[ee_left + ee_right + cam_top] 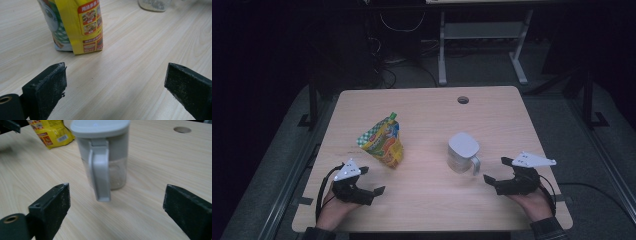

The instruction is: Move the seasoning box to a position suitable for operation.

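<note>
Each wide-open tool faces its thing, apart: left tool (373,180) the pouch (383,141), right tool (495,169) the jug (462,152).

One overhead camera and two jaw-mounted cameras on a wooden table (422,107)

The high view looks forward and down from the person's side, taking in the whole tabletop and the floor beyond. The left gripper view sits low, close to the yellow pouch (83,27), facing across the table. The right gripper view, equally low, faces the grey-lidded jar (103,157) at close range; it shares the pouch (51,132) with the other two views
</note>
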A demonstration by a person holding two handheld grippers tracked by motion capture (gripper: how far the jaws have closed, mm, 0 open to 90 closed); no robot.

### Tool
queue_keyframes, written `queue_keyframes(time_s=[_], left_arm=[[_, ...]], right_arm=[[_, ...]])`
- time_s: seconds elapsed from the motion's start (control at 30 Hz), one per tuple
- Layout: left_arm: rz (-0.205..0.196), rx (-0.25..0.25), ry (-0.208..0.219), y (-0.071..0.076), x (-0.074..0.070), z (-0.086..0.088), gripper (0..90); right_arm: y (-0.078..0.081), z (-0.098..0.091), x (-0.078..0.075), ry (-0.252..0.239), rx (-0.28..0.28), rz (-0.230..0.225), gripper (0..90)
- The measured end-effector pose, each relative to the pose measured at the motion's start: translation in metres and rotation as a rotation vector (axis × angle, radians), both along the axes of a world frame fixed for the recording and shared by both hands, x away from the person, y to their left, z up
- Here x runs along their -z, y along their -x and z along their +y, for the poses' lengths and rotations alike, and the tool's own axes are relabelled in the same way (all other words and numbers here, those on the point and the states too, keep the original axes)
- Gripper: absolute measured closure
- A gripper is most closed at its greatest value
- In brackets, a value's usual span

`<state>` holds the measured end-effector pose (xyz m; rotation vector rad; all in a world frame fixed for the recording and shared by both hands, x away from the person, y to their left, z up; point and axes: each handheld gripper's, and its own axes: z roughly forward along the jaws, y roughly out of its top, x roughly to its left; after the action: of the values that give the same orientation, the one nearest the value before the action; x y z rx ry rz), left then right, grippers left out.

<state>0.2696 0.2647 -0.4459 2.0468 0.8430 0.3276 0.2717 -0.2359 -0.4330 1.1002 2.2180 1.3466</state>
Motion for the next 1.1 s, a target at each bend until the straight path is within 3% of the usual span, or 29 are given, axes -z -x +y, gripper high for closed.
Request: queue_keyframes(time_s=[0.13, 0.4, 0.77, 1.1], left_arm=[[-0.007, 0.003, 0.0, 0.001, -0.001, 0.0, 3.5], [-0.013, 0.01, -0.005, 0.001, -0.001, -0.001, 3.6], [-0.02, 0.01, 0.002, 0.001, -0.003, 0.002, 3.5], [-0.011, 0.027, 0.003, -0.002, -0.002, -0.001, 3.5]], right_arm=[[0.0, 0.01, -0.004, 0.016, -0.008, -0.039, 13.9], [-0.011, 0.017, -0.003, -0.04, -0.021, -0.012, 19.7], [-0.019, 0.031, -0.01, -0.04, -0.035, -0.039, 28.0], [-0.025, 0.03, -0.006, -0.042, -0.023, -0.011, 37.9]])
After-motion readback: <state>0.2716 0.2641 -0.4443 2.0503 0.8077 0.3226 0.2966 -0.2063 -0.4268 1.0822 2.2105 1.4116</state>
